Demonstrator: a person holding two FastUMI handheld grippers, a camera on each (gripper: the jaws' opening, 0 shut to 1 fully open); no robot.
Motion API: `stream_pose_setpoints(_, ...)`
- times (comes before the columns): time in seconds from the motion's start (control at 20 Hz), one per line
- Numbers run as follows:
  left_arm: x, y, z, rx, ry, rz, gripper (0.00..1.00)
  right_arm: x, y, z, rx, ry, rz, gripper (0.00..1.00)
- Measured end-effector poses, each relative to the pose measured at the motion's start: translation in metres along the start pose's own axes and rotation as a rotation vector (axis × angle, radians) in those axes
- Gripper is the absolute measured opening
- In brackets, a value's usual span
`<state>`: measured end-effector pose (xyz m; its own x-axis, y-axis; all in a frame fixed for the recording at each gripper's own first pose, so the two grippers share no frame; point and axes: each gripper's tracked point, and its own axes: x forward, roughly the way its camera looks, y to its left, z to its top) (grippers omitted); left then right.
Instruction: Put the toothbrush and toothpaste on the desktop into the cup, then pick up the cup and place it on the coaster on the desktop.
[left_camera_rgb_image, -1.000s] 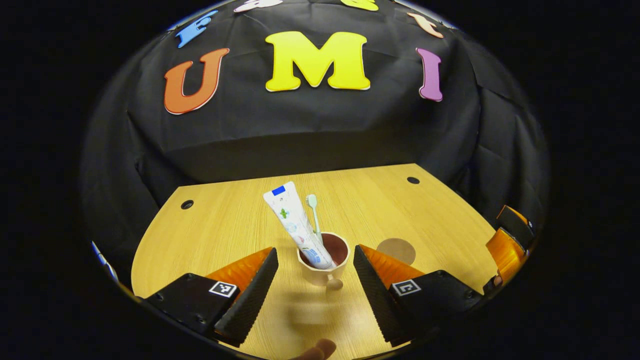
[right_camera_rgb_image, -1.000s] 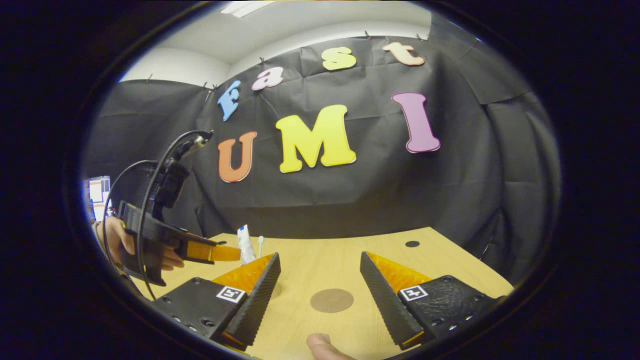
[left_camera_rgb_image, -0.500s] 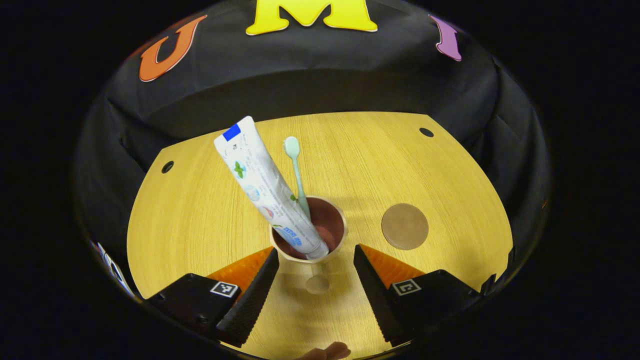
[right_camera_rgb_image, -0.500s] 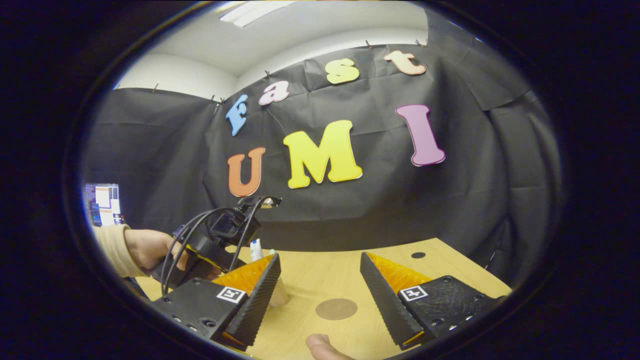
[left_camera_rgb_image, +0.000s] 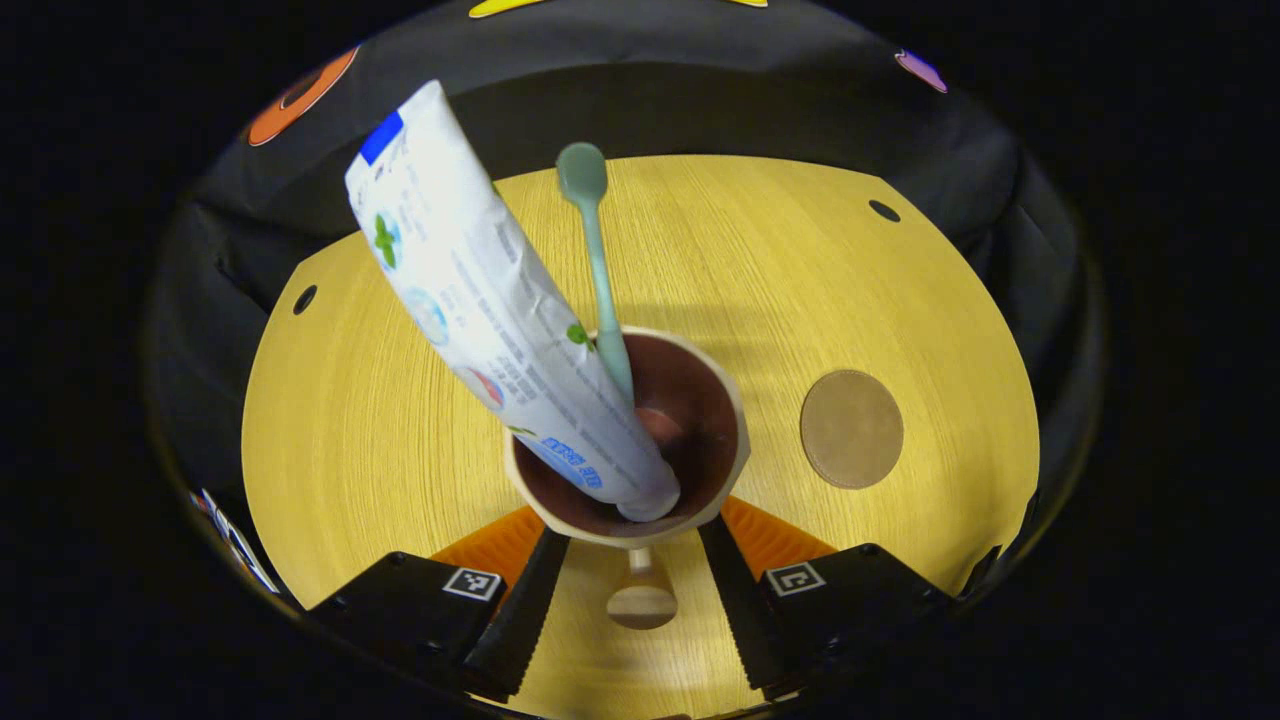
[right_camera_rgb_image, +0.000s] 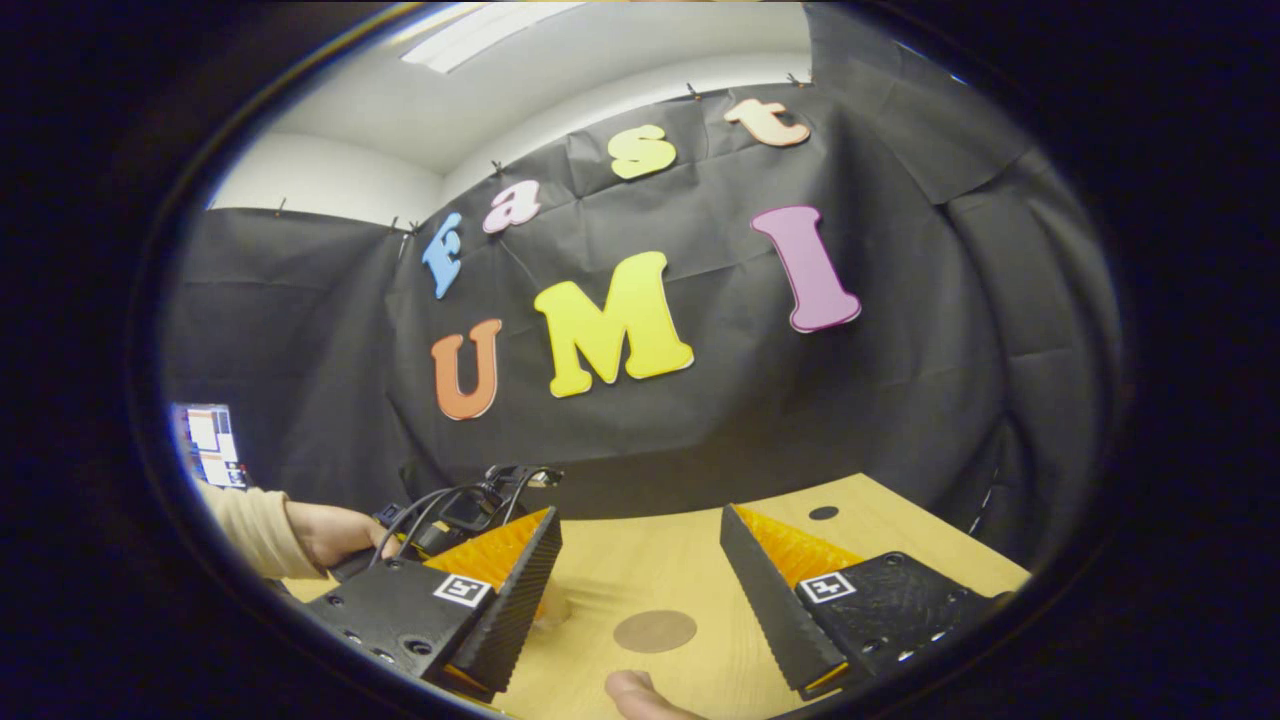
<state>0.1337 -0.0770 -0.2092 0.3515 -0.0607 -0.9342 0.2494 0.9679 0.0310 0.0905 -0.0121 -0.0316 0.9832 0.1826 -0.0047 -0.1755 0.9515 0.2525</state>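
Observation:
A beige cup (left_camera_rgb_image: 742, 452) with a brown inside stands on the wooden table (left_camera_rgb_image: 350, 420). In it lean a white toothpaste tube (left_camera_rgb_image: 490, 300) and a mint toothbrush (left_camera_rgb_image: 600, 290). My left gripper (left_camera_rgb_image: 632, 530) straddles the cup low down, one finger on each side, with the cup's handle (left_camera_rgb_image: 641, 603) between them. The rim hides whether the fingertips touch the wall. A round brown coaster (left_camera_rgb_image: 851, 428) lies just right of the cup. My right gripper (right_camera_rgb_image: 640, 515) hovers open with nothing in it, over the near edge by the coaster (right_camera_rgb_image: 655, 630).
A hand (right_camera_rgb_image: 330, 530) in a beige sleeve holds the left gripper's cabled body (right_camera_rgb_image: 455, 508) at the left of the right gripper view. The tabletop has small dark holes (left_camera_rgb_image: 884, 210) near its back corners. Black cloth walls close behind the table.
My left gripper has moved down and forward onto the cup, which now sits between its fingers, and the fingers stand a little closer together. The right gripper stayed open, nearly still.

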Motion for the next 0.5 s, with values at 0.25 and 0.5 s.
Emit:
stream_pose_setpoints(0.25, -0.001, -0.002, 0.008, -0.037, -0.011, -0.006, 0.30, 0.002, -0.002, 0.001, 0.069, 0.019, 0.017, 0.95)
stream_pose_setpoints(0.5, -0.013, -0.007, 0.015, -0.100, -0.031, -0.050, 0.26, -0.006, -0.004, 0.013, 0.050, -0.012, 0.009, 0.95)
